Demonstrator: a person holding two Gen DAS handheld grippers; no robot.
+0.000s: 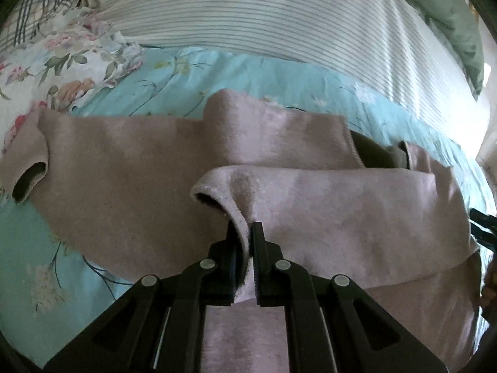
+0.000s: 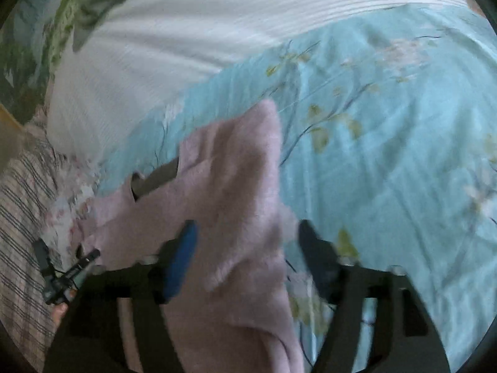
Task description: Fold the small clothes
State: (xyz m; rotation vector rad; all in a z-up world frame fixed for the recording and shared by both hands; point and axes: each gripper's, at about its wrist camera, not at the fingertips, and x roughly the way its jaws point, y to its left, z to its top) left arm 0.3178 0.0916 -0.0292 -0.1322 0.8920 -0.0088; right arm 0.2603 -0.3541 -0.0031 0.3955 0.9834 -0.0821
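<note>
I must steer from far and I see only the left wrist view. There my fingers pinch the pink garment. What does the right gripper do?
Observer: The right gripper is open; its fingers straddle the pink garment without pressing it.
Operator: Is anything lying to its right?
Observer: Only the blue floral bedsheet; the garment's edge ends between the fingers.
Operator: Can you see my left gripper from there?
Observer: Yes, part of the left gripper shows at the lower left edge, too blurred to tell more.
</note>
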